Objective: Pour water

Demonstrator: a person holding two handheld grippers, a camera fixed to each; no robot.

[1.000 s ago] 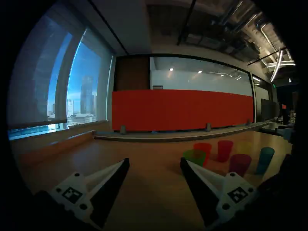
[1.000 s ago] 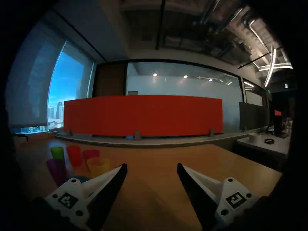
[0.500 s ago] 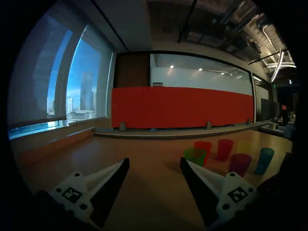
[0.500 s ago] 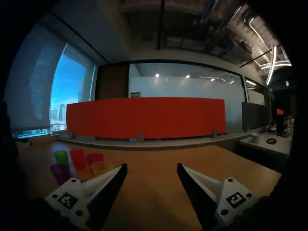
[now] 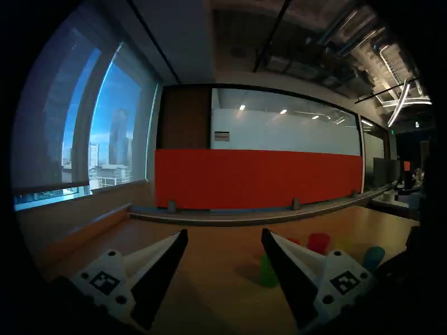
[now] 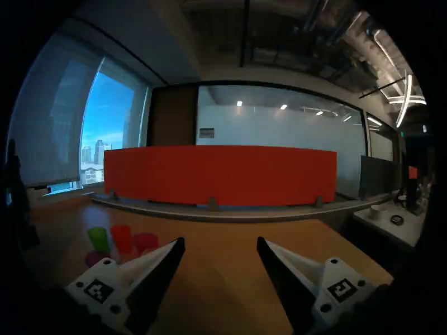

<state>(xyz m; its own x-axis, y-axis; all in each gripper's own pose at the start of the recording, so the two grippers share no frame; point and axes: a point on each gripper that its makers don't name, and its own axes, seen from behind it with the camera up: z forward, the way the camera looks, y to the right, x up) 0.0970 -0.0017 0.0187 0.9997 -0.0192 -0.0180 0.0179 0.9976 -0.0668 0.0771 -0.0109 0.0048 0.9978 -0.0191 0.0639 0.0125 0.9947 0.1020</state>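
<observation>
Left gripper (image 5: 223, 231) and right gripper (image 6: 220, 240): jaws wide open, empty. The cups (image 6: 121, 239) cluster mid-table (image 6: 223, 285), short of its far edge. Lower squarely onto one cup; grip gently, mid-height.

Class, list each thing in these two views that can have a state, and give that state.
left gripper: open, empty
right gripper: open, empty
green cup: upright on the table
orange cup: upright
red cup: upright
ceiling lights: on
</observation>
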